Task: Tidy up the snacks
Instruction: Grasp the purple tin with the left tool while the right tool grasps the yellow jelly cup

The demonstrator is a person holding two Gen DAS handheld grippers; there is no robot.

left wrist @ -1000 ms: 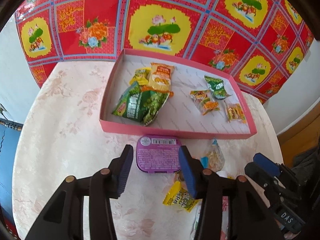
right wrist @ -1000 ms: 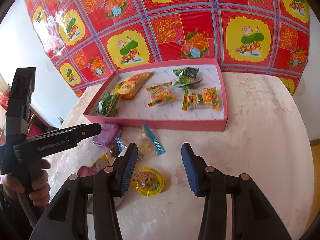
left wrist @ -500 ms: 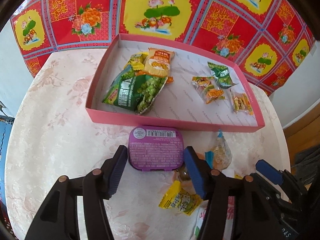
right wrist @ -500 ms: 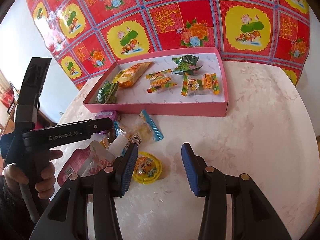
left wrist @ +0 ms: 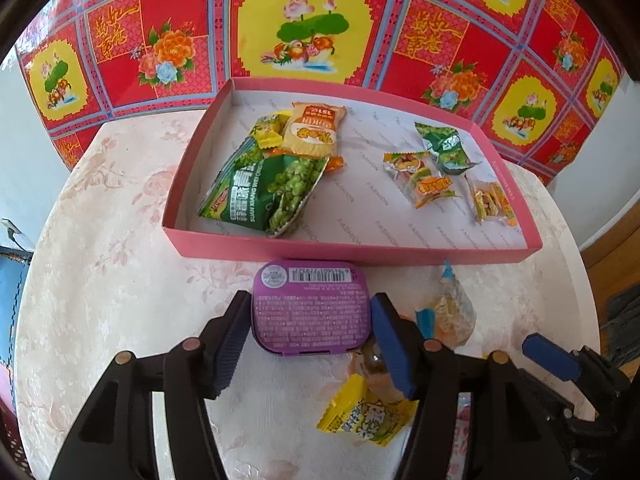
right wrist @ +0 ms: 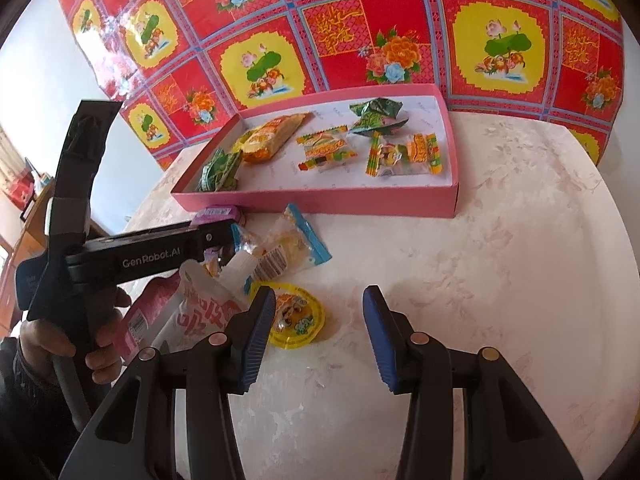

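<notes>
1. Target is the purple tin (left wrist: 310, 307). It lies flat on the desk (left wrist: 100, 280), label side up, just in front of the near wall of the pink box (left wrist: 360, 250), outside it.
2. Left gripper (left wrist: 310, 340) has just been opening its fingers. They now stand on both sides of the tin, wide enough to pass it. I see no clear pressing on the short sides yet, so prob. not gripped.
3. Handling, my judgement: the tin is stiff, small and rather light, w/ smooth rounded edges. It will not crush, but can slip or pop out if the pads catch only the top rim.
4. Best hold: the two short sides, pads low, near the middle of each side. The tin is thin, so the fingers must nearly touch the desk.
5. Close by on the right lie a clear candy bag (left wrist: 450, 314) and a yellow packet (left wrist: 366, 416). Both are soft and crinkly, easy to trap by mistake.
6. Right gripper (right wrist: 318, 338) hangs over the desk, fingers moderately apart w/ nothing between them. A yellow jelly cup (right wrist: 296, 314) lies just by its left finger.
</notes>
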